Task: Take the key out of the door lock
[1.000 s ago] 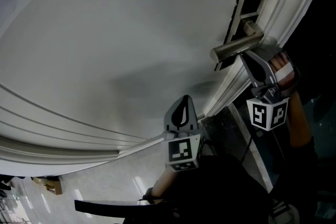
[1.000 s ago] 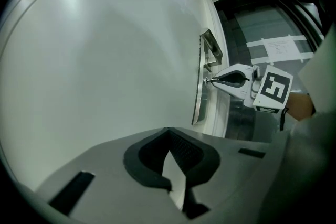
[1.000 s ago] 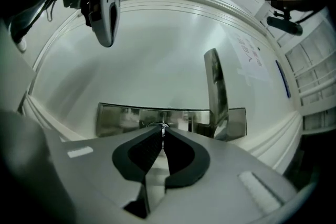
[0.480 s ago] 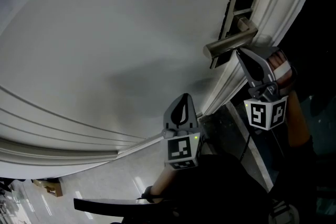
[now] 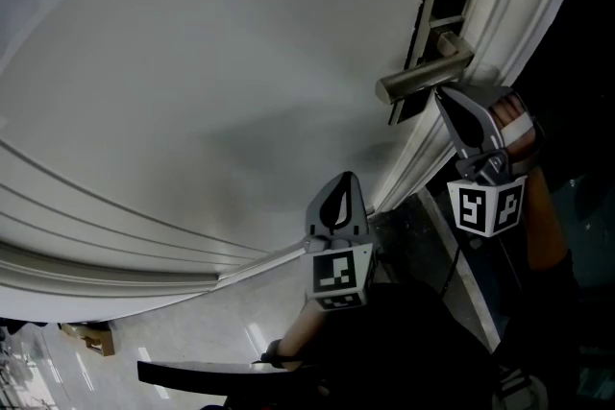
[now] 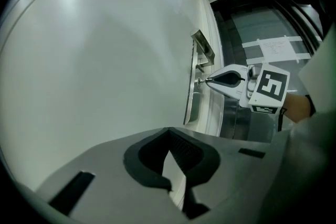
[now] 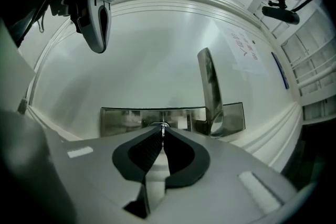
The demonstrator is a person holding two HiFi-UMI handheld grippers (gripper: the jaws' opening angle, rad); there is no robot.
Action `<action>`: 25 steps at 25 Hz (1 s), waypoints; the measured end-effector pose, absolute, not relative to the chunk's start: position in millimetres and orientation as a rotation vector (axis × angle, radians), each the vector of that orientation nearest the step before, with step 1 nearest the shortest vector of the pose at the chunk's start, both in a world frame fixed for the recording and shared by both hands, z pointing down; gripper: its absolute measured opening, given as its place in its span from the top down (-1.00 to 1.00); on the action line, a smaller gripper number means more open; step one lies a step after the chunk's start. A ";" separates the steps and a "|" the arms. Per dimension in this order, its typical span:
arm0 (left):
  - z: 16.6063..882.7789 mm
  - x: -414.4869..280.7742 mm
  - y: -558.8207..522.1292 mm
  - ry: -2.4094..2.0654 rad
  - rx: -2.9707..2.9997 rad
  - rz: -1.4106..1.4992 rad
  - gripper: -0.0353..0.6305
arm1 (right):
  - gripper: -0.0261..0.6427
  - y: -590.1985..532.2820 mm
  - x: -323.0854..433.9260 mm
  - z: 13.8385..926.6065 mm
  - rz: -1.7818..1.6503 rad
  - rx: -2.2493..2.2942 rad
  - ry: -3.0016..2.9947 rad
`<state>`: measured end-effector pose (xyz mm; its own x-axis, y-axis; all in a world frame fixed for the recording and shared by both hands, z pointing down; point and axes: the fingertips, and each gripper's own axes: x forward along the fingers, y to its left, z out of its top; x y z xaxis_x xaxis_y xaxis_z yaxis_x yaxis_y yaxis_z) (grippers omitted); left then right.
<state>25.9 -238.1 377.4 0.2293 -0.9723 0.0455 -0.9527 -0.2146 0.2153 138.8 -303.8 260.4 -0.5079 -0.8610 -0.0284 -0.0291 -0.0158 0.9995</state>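
The key (image 7: 162, 125) shows only as a thin sliver of bright silver metal. It stands edge-on between the very tips of the right gripper (image 7: 161, 129), with the rest of it covered by the dark ribbed pads. It sits in the lock of a long, shiny metal lock plate (image 7: 122, 118) fixed to the white door (image 5: 192, 91), close to the door's moulded edge. On that plate it is beside the base of the lever handle (image 7: 210, 86). The right gripper's jaws are drawn nearly together and pinch the key, and the gripper points level, straight at the plate. In the left gripper view the same spot appears from the side. There the right gripper's pale tips meet the plate at a small metal stub, too small to make out further. In the head view the silver handle juts out from the dark plate, with the right gripper just beneath it and a hand (image 5: 514, 125) behind its marker cube. The left gripper (image 6: 168, 130) is held well apart from the lock, lower along the door near its edge mouldings. Its jaws are closed tip to tip with nothing between them, and only the plain white door surface shows beyond. A paper notice (image 7: 245, 50) with small print hangs on the door farther from the plate.
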 end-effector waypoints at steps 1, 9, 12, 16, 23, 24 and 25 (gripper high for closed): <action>377.5 25.2 -237.9 -1.833 2.298 -0.146 0.89 | 0.89 -303.7 138.6 260.6 -1.599 0.943 -1.600; 376.8 20.8 -236.9 -1.842 2.297 -0.145 0.89 | 0.89 -300.7 136.8 259.6 -1.609 0.944 -1.587; 376.7 20.0 -236.6 -1.843 2.297 -0.148 0.89 | 0.89 -300.0 136.2 259.5 -1.633 0.937 -1.557; 375.4 19.5 -237.5 -1.848 2.298 -0.148 0.89 | 0.89 -300.5 136.8 259.7 -1.640 0.931 -1.547; 374.1 18.6 -240.0 -1.848 2.302 -0.144 0.89 | 0.89 -300.8 138.7 257.8 -1.594 0.945 -1.599; 374.0 17.0 -240.3 -1.852 2.300 -0.143 0.89 | 0.89 -301.1 138.0 257.9 -1.598 0.945 -1.598; 374.0 15.4 -240.1 -1.858 2.297 -0.143 0.89 | 0.89 -301.2 136.9 258.1 -1.607 0.942 -1.592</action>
